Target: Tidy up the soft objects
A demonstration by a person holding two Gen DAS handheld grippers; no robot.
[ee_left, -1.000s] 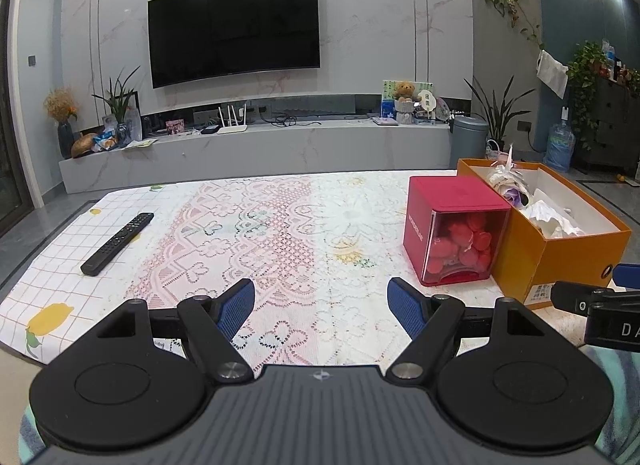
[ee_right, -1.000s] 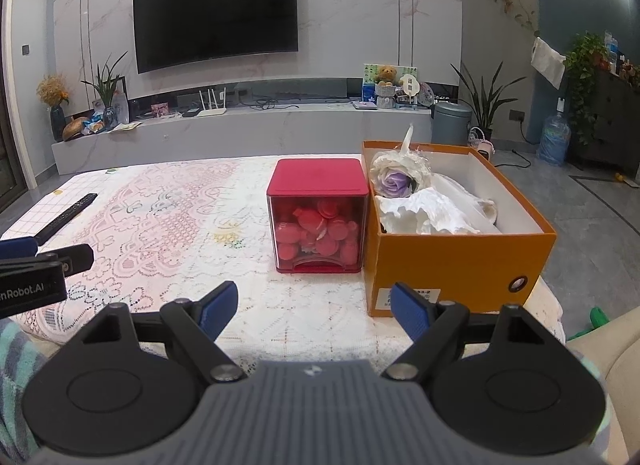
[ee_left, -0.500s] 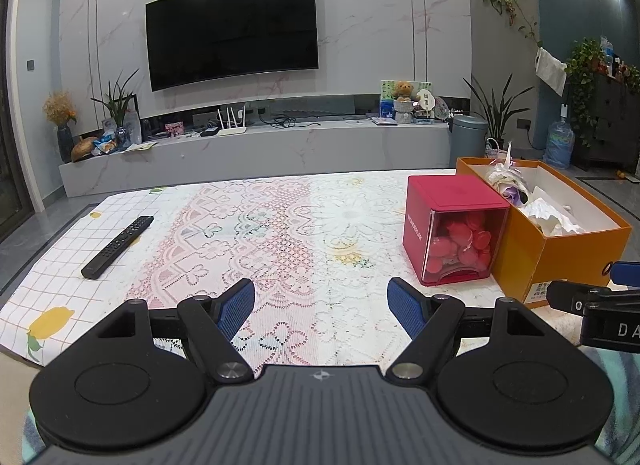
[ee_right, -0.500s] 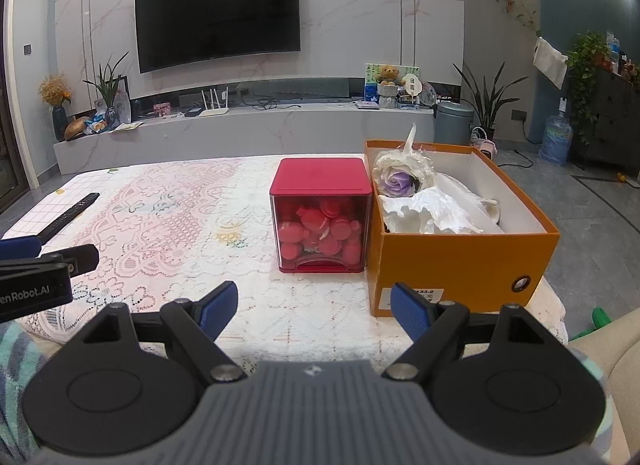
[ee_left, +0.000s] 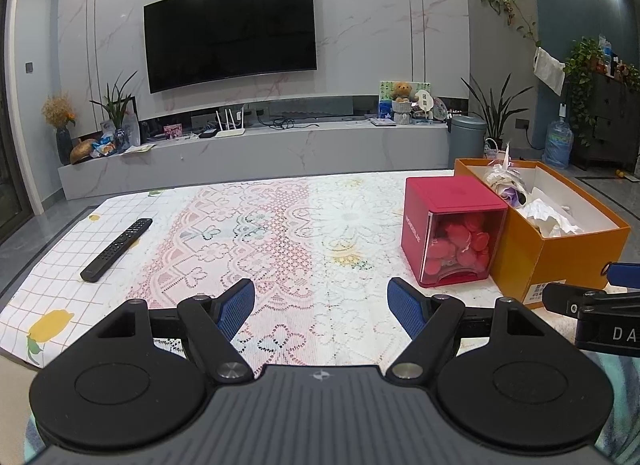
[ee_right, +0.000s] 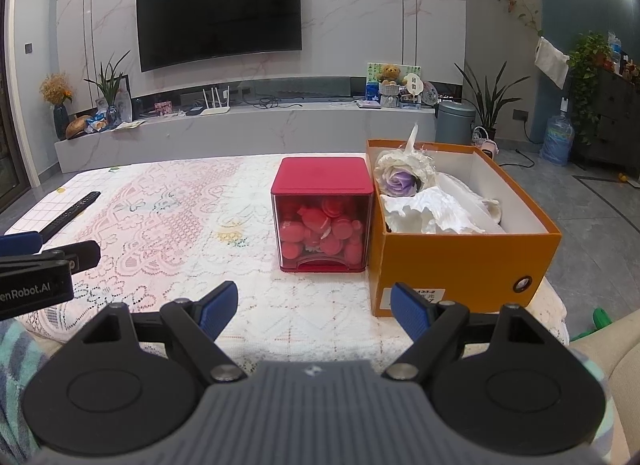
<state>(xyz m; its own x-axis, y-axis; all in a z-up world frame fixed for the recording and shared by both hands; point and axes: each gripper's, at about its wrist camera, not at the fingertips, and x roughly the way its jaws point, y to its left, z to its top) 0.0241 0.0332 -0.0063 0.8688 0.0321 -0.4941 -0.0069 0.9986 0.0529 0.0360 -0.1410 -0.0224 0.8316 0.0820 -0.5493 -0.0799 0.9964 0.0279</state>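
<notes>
Both tongs hover side by side over the near edge of the lace-covered tabletop (ee_right: 168, 221). The left tongs (ee_left: 321, 307) stand wide apart with nothing between them, and so do the right tongs (ee_right: 314, 307). Ahead of the right tongs, an orange box (ee_right: 460, 261) holds a purple flower (ee_right: 398, 181) and white crumpled wrapping (ee_right: 436, 213). A red cube container (ee_right: 322, 217) touches its left side. A remote (ee_left: 116, 249) lies far left.
</notes>
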